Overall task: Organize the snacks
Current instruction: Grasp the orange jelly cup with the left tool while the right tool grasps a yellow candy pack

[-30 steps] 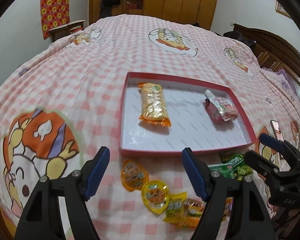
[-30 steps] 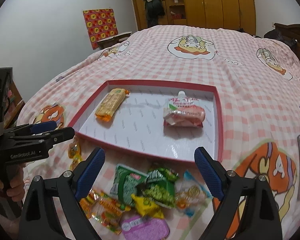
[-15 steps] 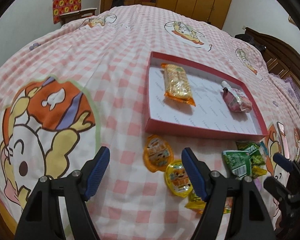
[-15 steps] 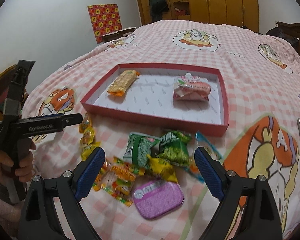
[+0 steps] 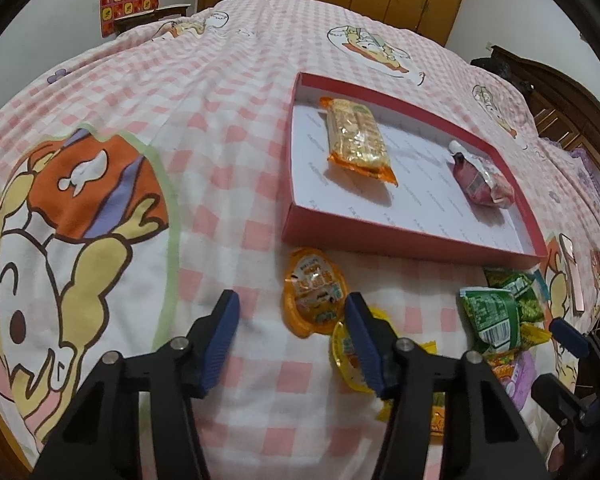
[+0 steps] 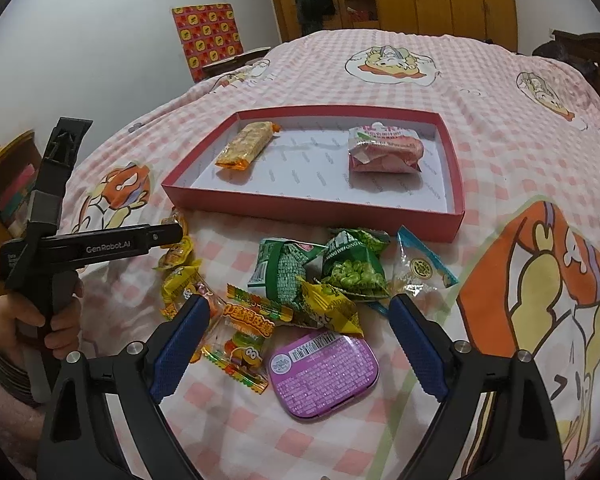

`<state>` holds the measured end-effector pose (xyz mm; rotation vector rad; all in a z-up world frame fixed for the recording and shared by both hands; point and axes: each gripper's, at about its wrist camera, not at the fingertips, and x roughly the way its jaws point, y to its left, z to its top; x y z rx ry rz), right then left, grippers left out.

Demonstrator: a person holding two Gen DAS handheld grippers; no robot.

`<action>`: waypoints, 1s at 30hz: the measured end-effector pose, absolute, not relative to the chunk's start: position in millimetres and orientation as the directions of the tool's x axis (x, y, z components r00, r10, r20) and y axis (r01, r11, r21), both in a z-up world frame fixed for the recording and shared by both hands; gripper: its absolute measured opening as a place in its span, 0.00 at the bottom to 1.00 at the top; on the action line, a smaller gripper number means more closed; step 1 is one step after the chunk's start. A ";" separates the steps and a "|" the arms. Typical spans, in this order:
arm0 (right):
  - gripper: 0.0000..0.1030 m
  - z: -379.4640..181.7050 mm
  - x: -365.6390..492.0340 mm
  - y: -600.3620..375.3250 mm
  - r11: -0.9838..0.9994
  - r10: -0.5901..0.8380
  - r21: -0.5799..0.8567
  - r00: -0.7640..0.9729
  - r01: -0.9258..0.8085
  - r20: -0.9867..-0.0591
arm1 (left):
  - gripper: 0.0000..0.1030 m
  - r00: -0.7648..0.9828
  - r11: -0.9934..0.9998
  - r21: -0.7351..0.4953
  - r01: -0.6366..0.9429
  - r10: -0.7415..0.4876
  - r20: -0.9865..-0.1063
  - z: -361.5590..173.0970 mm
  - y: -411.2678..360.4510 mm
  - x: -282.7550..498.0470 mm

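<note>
Now that both grippers have drawn back from the red tray (image 6: pixel 316 211), left gripper (image 5: pixel 290 334) and right gripper (image 6: pixel 296 340), jaws wide and empty, hover over loose snacks (image 6: pixel 320 276) near the bed's front edge: next pick pending.

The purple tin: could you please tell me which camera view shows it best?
The right wrist view: the purple tin lies whole between the open hand-held gripper's fingers. The left wrist view shows only a sliver beside the snack packets.

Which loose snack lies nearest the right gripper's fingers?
The purple tin, flat between the open right gripper fingers; it is the only rigid snack, the others are soft packets.
</note>
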<state>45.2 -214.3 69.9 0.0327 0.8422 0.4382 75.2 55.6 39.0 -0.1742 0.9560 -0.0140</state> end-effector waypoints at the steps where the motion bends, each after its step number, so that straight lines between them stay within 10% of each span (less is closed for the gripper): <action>1: 0.90 69.1 45.7 -214.9 0.911 0.388 0.202 0.580 -0.360 -0.716 | 0.56 0.579 0.986 -0.155 -0.066 -0.089 -0.810 38.6 55.9 75.8; 12: 0.90 62.6 47.0 -215.6 0.911 0.391 0.218 0.568 -0.349 -0.724 | 0.24 0.592 0.983 -0.182 -0.033 -0.128 -0.796 35.8 51.4 74.5; 20: 0.90 64.9 47.2 -215.6 0.908 0.405 0.239 0.573 -0.344 -0.713 | 0.23 0.608 0.975 -0.220 -0.026 -0.159 -0.778 41.4 56.9 67.7; 30: 0.62 60.2 55.5 -222.8 0.918 0.391 0.260 0.574 -0.299 -0.720 | 0.23 0.624 0.972 -0.233 -0.022 -0.169 -0.763 46.5 62.7 60.9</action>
